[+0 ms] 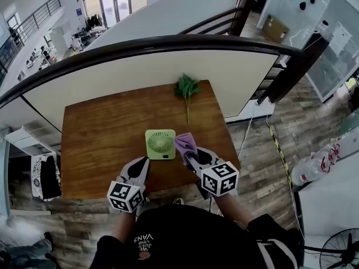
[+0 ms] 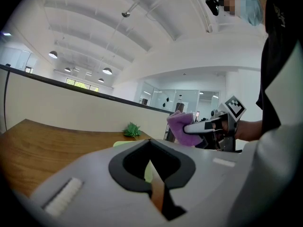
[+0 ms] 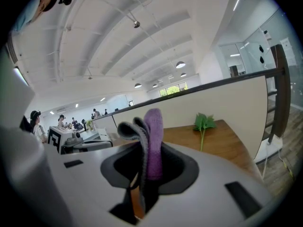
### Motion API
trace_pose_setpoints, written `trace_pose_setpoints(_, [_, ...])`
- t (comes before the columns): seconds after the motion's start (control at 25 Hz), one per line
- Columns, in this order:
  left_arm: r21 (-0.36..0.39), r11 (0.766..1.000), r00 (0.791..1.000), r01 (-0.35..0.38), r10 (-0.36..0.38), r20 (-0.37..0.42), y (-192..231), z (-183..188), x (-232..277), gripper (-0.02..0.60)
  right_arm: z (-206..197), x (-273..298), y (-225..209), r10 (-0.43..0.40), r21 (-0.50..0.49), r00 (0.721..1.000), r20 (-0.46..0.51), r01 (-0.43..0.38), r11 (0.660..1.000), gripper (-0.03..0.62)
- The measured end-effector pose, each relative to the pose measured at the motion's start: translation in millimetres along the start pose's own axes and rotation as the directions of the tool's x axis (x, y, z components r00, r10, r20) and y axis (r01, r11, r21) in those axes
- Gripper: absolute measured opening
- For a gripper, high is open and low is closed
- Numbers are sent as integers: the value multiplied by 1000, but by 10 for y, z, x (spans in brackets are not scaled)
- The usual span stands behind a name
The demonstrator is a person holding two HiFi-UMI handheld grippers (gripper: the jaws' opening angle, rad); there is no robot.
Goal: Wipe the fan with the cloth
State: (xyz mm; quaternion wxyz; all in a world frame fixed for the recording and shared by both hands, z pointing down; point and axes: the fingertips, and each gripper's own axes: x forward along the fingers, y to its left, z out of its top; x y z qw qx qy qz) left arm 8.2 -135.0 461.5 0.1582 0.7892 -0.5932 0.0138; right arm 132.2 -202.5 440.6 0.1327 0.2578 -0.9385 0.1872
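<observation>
Right gripper (image 1: 189, 154) clamps cloth (image 1: 184, 142), seemingly touching fan (image 1: 160, 144).

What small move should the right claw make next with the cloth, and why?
Probably shift the right claw a little left, bringing the purple cloth over the green fan. The claw is shut on the cloth, which sits at the fan's right edge, not on its grille.

table: brown wood top (image 1: 101, 133) | greenery: leafy sprig (image 1: 187, 87) lying near the far edge, stem pointing toward the near side | behind: curved dark handrail (image 1: 168, 42) over a cream wall (image 1: 140, 74) | floor: greyish wood planks (image 1: 269, 164) all around
</observation>
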Motion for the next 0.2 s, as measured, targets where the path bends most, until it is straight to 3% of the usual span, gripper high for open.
trace_pose_setpoints(0.2, [-2, 1000, 1000, 13, -13, -1, -5, 24, -10, 11, 49, 15, 28, 1, 2, 1000, 7, -1, 1000, 100])
